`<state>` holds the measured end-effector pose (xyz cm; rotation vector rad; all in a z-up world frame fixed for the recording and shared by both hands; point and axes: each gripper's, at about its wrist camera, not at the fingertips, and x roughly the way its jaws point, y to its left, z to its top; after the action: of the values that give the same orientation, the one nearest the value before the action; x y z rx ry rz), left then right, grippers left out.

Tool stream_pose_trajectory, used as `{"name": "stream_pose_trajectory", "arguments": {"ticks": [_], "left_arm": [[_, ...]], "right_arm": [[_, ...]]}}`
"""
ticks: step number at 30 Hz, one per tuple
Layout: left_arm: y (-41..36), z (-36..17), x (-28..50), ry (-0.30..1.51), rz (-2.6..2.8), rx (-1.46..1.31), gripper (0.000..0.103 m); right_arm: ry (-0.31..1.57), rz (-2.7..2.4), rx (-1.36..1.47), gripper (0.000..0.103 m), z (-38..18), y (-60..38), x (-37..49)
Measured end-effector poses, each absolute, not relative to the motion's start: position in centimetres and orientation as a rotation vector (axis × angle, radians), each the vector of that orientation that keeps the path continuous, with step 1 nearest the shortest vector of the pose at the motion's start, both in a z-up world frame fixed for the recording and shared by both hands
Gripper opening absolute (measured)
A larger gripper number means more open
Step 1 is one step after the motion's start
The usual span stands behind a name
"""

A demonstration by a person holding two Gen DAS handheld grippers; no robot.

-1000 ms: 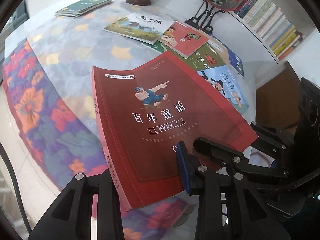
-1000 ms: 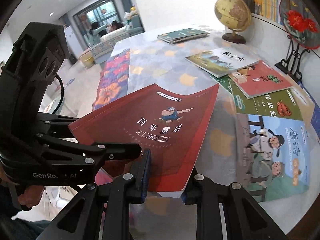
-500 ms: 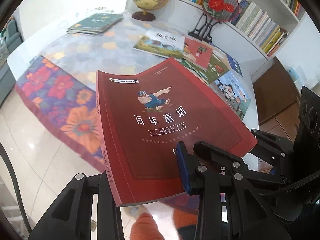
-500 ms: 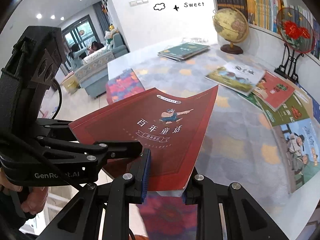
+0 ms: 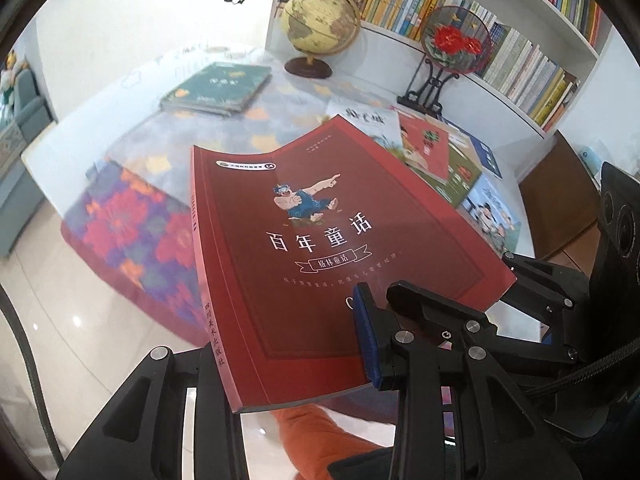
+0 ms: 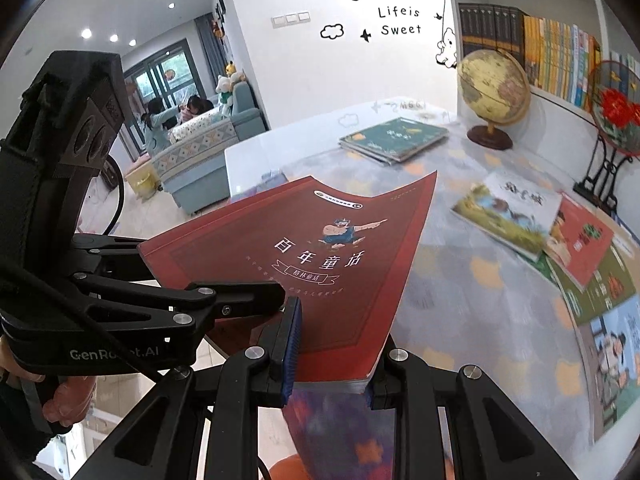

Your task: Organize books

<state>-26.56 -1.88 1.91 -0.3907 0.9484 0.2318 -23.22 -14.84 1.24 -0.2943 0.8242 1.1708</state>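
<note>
A dark red paperback (image 5: pixel 320 248) with white Chinese title lettering hangs in the air, cover up, over the table's near edge. My left gripper (image 5: pixel 288 360) is shut on its lower edge by the spine, blue pad on the cover. My right gripper (image 6: pixel 332 364) is shut on the same red paperback (image 6: pixel 320 264) at its lower corner. Each gripper shows in the other's view: the right gripper (image 5: pixel 424 304) and the left gripper (image 6: pixel 224 300). A stack of green books (image 6: pixel 394 138) lies at the table's far side. Several picture books (image 6: pixel 516 208) overlap along the right.
A globe (image 5: pixel 318 20) and a round red-flower fan on a black stand (image 5: pixel 452 44) stand at the back of the table (image 5: pixel 280 120), below a full bookshelf (image 5: pixel 520 64). A floral cloth (image 5: pixel 132 220) hangs off the near edge over shiny floor. A sofa and people (image 6: pixel 176 120) are far left.
Both grippers have lifted the red book and drawn it back off the table; it now hangs over the table's near edge and the floor, and more of the room shows.
</note>
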Motion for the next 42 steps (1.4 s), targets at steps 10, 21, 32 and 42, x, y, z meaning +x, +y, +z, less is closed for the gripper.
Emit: {"name": "stream_pose_trajectory", "arguments": {"ticks": [10,21,32,42], "left_arm": [[11.7,2.3,-17.8,0.922,0.131,-0.338,0.032],[26.0,0.0,-5.8,0.936,0.049,-0.351,0.032],[33.6,-5.0,2.8,0.972,-0.098,-0.441,0.032],[37.0,-10.0,3.0,1.070,-0.136,-0.567,0.032]], "right_arm": [[0.774,1.083,-0.181,0.024,1.3,-3.3,-15.5],[0.822,0.998,-0.110,0.027,-0.4,11.6,-3.7],[0.899,0.816,-0.080,0.028,-3.2,19.3,3.8],[1.032,0.739,-0.072,0.031,-7.2,21.8,4.9]]}}
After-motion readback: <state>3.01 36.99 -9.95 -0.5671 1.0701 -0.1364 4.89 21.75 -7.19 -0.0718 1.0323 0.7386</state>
